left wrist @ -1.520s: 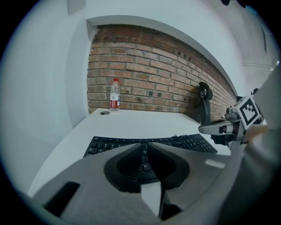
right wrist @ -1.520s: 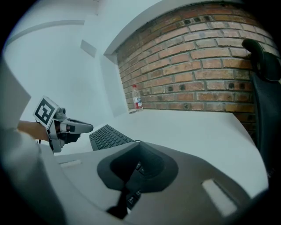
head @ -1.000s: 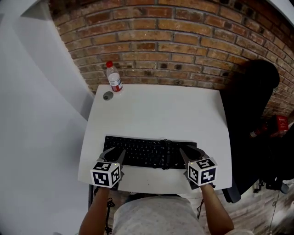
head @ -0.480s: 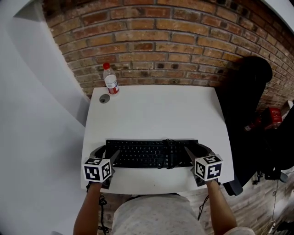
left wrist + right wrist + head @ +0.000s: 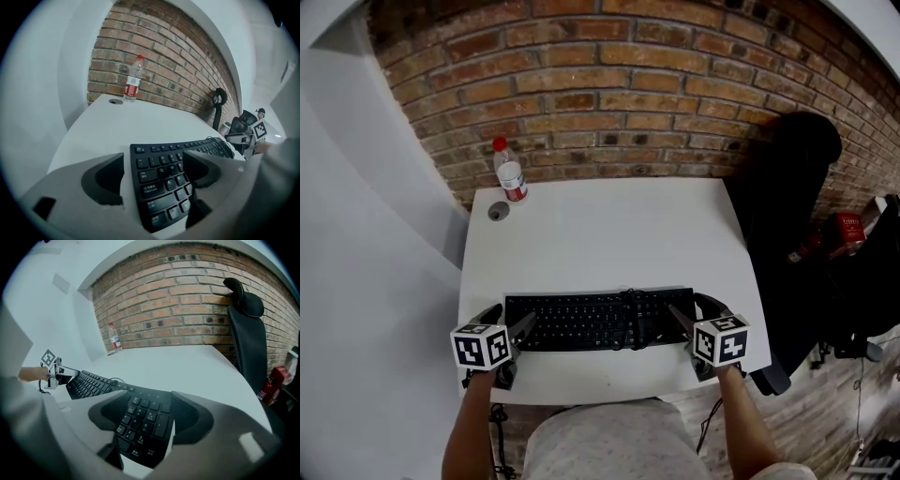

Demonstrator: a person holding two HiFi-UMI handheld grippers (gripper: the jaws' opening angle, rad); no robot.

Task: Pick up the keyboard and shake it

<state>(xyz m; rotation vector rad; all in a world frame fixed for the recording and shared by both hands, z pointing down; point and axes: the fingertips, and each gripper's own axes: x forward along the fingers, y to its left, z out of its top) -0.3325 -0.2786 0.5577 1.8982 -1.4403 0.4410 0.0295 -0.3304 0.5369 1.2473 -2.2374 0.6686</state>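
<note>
Red-brown brick wall (image 5: 609, 84) runs across the back, w/ a white rectangular table (image 5: 600, 234) pushed up against it. A black high-backed office chair (image 5: 787, 178) stands at the table's right side, close to the wall.

The person's left forearm (image 5: 473, 431) and right forearm (image 5: 741, 431) come up from the bottom of the head view, one toward each front corner of the table, spread approx as wide as the keyboard is long. Both wrists tip the grippers fwd and down at the tabletop.

The black full-size keyboard (image 5: 598, 320) lies flat on the table near its front edge, keys up, long side parallel to that edge. A thin black cable (image 5: 633, 302) is looped over it right of centre.

The left gripper (image 5: 512, 317) sits at the keyboard's left end. In the left gripper view its jaws are spread wide and have just been opening: the keyboard's left end is btw them, one jaw out over bare table w/ a white gap to the keyboard's edge, the other above the keys, neither pad pressing. The right gripper (image 5: 694, 309) mirrors it at the number-pad end. Its jaws are likewise wide apart and have just been opening, number pad btw them, no pinch.

A clear plastic water bottle w/ red cap and red label (image 5: 508, 172) stands upright at the table's back left corner, by the wall. A small grey round disc (image 5: 498, 212) sits in the tabletop just beside it
</note>
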